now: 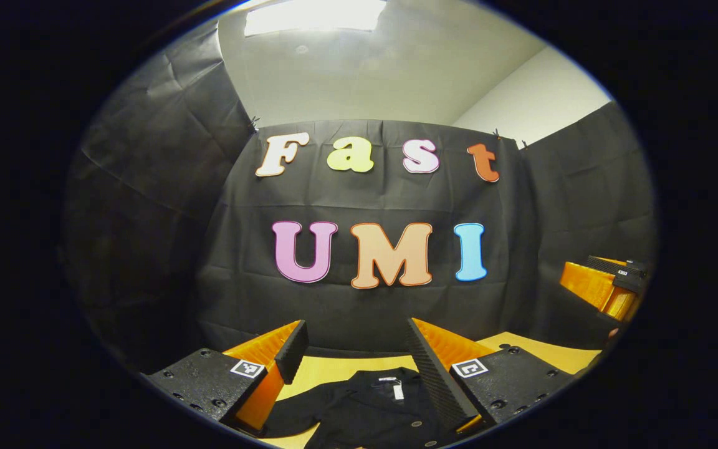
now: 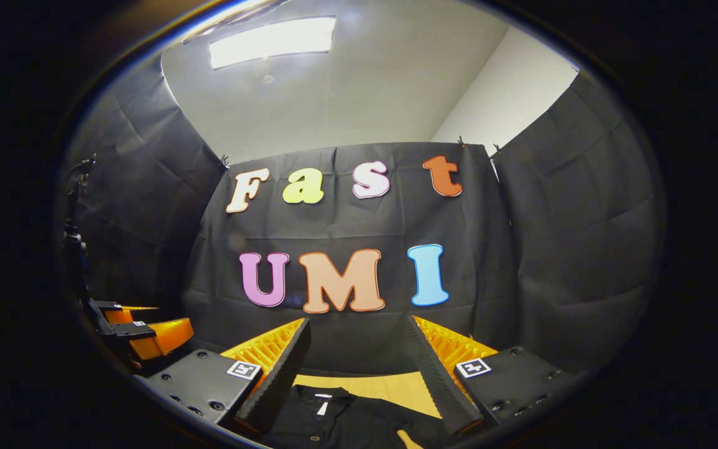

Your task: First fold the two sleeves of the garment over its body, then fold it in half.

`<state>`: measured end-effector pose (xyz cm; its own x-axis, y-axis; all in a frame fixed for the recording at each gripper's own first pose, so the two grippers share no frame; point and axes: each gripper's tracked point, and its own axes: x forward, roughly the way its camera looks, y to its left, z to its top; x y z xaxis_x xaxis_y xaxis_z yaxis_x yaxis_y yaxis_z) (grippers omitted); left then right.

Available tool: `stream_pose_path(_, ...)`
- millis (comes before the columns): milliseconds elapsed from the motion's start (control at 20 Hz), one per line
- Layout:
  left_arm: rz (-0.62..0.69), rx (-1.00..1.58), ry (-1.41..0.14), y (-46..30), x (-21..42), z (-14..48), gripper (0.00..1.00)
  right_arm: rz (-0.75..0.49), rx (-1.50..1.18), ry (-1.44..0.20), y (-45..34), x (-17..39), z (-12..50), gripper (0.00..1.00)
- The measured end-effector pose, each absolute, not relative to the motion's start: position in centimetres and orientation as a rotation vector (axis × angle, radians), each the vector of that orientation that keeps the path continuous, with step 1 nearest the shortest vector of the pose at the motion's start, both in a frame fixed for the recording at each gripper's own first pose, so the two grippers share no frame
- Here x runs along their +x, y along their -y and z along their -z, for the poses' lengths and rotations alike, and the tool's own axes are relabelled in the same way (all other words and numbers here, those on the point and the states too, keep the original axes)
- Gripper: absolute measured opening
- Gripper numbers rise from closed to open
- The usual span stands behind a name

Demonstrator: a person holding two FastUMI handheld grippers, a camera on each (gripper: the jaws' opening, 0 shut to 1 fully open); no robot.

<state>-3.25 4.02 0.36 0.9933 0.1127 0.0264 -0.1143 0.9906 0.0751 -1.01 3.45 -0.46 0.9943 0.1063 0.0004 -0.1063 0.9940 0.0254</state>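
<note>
The black garment (image 1: 371,405) lies on the yellow table (image 1: 540,352), below and between the spread fingers of the left gripper (image 1: 354,333). The right gripper (image 2: 356,333) hangs over it too, jaws apart, gripping nothing.

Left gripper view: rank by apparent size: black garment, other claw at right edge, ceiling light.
1. Black garment, partly cut off at the bottom.
2. Ceiling light and the right claw look roughly alike; both are cropped at the edge, so no ranking between them.
</note>
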Motion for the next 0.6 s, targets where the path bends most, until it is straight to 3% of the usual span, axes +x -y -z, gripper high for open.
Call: stream_pose_path(600,-0.159,0.093,-0.013,-5.6,-4.8,0.8,0.92,-0.193,0.002,-0.057,-6.1,-1.4,2.8,0.98)
